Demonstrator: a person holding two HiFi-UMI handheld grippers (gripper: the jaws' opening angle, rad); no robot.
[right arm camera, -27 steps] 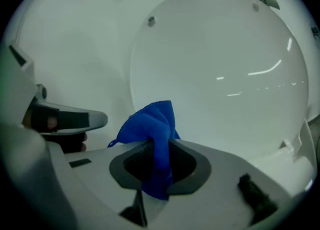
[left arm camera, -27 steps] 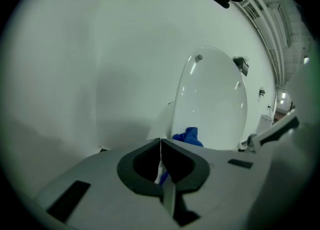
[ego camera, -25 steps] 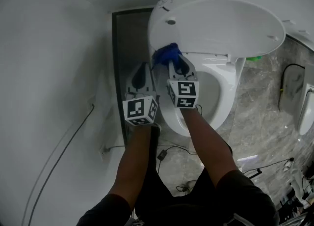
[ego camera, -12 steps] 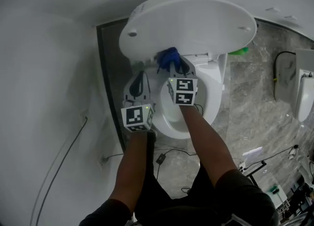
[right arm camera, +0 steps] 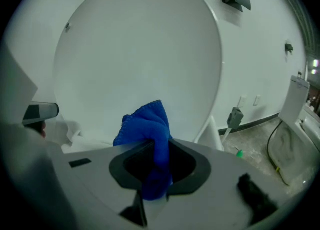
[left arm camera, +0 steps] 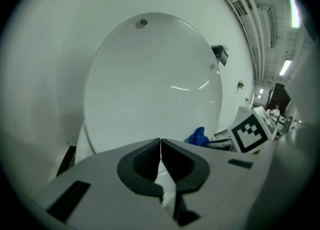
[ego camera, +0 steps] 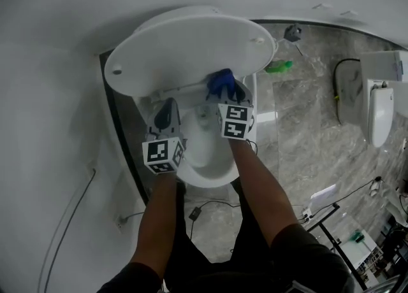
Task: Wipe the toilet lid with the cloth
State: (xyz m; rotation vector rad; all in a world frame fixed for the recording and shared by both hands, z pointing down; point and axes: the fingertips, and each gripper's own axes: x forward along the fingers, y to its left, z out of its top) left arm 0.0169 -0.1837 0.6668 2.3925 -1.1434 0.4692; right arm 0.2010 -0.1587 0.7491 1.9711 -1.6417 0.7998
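The white toilet lid (ego camera: 191, 46) stands raised, its broad inner face toward me (left arm camera: 150, 84) (right arm camera: 135, 54). My right gripper (ego camera: 224, 86) is shut on a bunched blue cloth (ego camera: 221, 80) (right arm camera: 150, 124), which sits low on the lid near its hinge; contact with the lid I cannot tell. The left gripper (ego camera: 166, 112) hovers over the bowl's left side, jaws shut with nothing between them (left arm camera: 160, 146). In the left gripper view the cloth (left arm camera: 198, 136) shows to the right, beside the right gripper's marker cube (left arm camera: 250, 131).
The open toilet bowl (ego camera: 204, 174) lies below both grippers. A white wall (ego camera: 57, 126) runs along the left with a dark strip beside the toilet. A green-handled brush (ego camera: 278, 66) lies on the marble floor at right, near another white fixture (ego camera: 381, 104). Cables trail on the floor.
Both grippers moved across the lower part of the lid, the right one carrying the cloth. The head view swung, so the lid now sits further left in the picture.
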